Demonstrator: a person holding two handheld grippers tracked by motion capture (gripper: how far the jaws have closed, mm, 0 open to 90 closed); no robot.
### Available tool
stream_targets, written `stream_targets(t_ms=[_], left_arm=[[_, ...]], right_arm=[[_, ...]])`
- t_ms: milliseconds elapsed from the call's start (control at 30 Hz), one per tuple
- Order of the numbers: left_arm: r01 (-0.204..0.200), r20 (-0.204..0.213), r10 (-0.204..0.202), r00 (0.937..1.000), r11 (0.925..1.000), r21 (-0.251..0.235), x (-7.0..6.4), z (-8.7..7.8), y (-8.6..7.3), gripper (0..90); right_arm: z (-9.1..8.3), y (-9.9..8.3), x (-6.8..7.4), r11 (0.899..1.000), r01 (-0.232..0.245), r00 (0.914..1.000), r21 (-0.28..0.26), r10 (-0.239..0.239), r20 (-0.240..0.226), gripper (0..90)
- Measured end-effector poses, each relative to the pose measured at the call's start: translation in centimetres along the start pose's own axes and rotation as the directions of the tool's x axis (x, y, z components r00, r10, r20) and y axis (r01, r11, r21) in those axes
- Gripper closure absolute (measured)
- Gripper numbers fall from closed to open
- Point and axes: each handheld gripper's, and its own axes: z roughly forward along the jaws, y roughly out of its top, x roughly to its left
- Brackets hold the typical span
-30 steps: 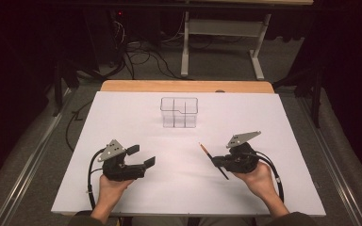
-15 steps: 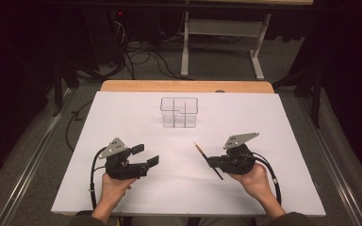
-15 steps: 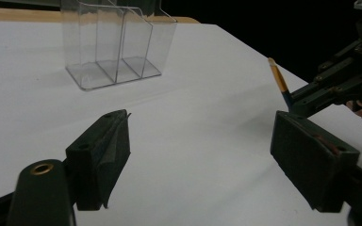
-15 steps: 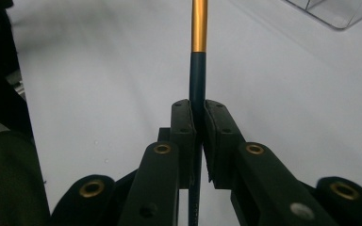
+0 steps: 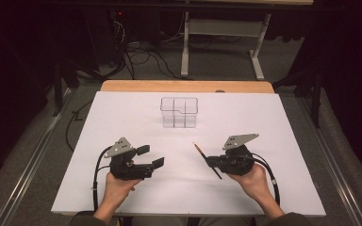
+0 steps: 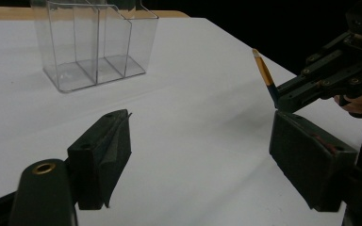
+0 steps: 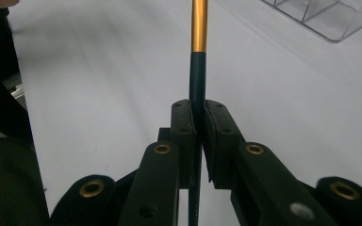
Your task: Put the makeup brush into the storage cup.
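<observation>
Right gripper [image 5: 210, 162] at about 4 o'clock on the white counter [image 5: 283, 141], fingers [image 7: 183, 123] clamped tight on the dark shaft of a slim paintbrush [image 5: 206, 160]. Grip sits near mid-shaft, so the gold ferrule end [image 7: 199, 23] sticks out past the fingertips toward 11 o'clock. Probably held this way to steer that end; bristle tip too small to make out.

Left gripper [image 5: 150, 156] at about 8 o'clock, fingers [image 6: 104, 155] spread wide, holding nothing, facing the brush; likely waiting to receive or steady it.

Clear three-compartment organizer [image 5: 179, 112] stands empty at 12 o'clock, well apart from both grippers; a plausible destination.

Change over the last second: the right gripper and brush have drifted slightly toward centre, the left gripper slightly inward. Organizer unmoved.
</observation>
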Motion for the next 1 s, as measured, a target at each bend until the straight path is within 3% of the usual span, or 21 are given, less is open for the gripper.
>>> stream_targets(t_ms=[500,767,1000], left_arm=[[-0.043,0.037,0.043,0.9984,0.9991,-0.003,-1.8,1.5,1.5,22.2],[-0.086,0.066,0.085,0.9942,0.9962,0.015,-3.1,2.7,2.3,22.8],[-0.097,0.087,0.095,0.9917,0.9951,0.021,-3.9,4.0,2.7,24.2]], right_arm=[[-0.3,0.1,0.4,1.000,0.004,1.0000,-0.021,-0.004,-0.003,85.2],[-0.3,0.2,0.6,1.000,0.014,0.9999,-0.027,-0.014,-0.004,85.1],[-0.5,0.2,0.5,0.999,0.016,0.9999,-0.042,-0.016,-0.004,85.2]])
